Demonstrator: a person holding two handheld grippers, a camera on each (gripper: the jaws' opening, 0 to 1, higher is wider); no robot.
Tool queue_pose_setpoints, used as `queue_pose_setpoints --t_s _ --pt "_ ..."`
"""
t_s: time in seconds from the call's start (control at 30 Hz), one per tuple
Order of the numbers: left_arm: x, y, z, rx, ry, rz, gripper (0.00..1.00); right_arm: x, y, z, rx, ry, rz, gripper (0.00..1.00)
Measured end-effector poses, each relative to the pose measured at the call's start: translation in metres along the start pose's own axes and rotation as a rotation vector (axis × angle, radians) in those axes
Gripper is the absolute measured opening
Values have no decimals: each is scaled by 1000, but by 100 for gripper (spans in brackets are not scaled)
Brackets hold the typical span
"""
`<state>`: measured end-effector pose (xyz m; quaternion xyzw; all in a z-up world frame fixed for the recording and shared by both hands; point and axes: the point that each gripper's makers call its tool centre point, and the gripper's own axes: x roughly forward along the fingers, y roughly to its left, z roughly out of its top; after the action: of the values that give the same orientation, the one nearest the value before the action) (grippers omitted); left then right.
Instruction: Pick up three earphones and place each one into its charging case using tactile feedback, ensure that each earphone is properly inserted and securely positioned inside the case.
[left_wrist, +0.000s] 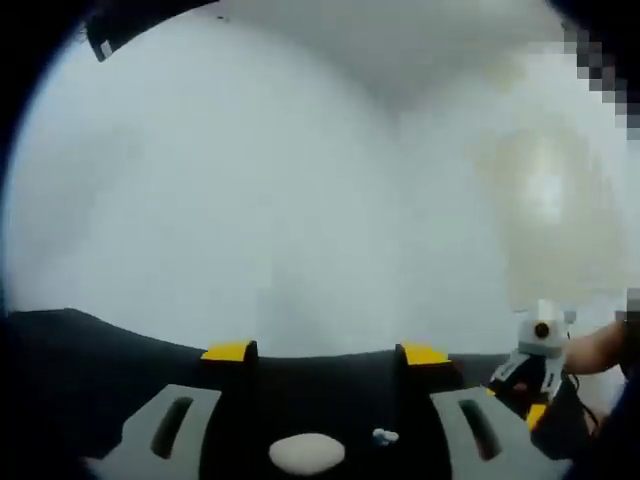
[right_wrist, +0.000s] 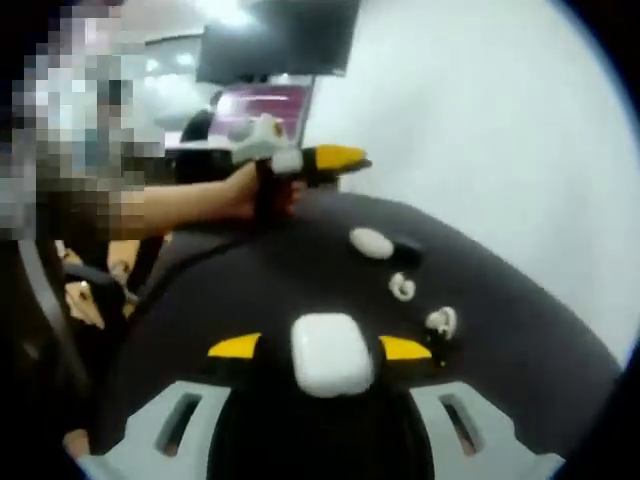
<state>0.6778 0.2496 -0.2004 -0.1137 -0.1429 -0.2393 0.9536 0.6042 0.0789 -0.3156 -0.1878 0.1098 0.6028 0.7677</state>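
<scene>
The right hand-held gripper (right_wrist: 320, 400) is open around the white case (right_wrist: 330, 352) near the surface's (right_wrist: 220, 300) close edge. Two earphones (right_wrist: 402, 287) lie further in. The left hand-held gripper (left_wrist: 325, 420) is open too. Squeeze the case slowly and straight

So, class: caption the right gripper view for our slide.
White charging case between open jaws; two earphones lie beyond on the dark table.

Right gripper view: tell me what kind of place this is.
Probably an office or lab workroom. Behind the dark table stand a large dark screen and a lit monitor against a plain white wall. On the table lie white earphone cases and loose earphones.
</scene>
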Motion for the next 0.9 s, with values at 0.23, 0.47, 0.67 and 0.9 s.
queue_pose_setpoints --t_s 0.23,0.47,0.67,0.9 --pt "4 -2 -4 6 29 -19 36 4 -9 -8 137 -34 17 38" --pt "9 -9 -19 57 94 -33 41 -3 -11 -11 96 31 -58 35" --pt "8 -1 -21 69 105 5 38 -53 -69 -32 150 61 -302 35" --pt "8 -1 -24 99 118 11 38 -142 -168 -80 308 138 -756 35"
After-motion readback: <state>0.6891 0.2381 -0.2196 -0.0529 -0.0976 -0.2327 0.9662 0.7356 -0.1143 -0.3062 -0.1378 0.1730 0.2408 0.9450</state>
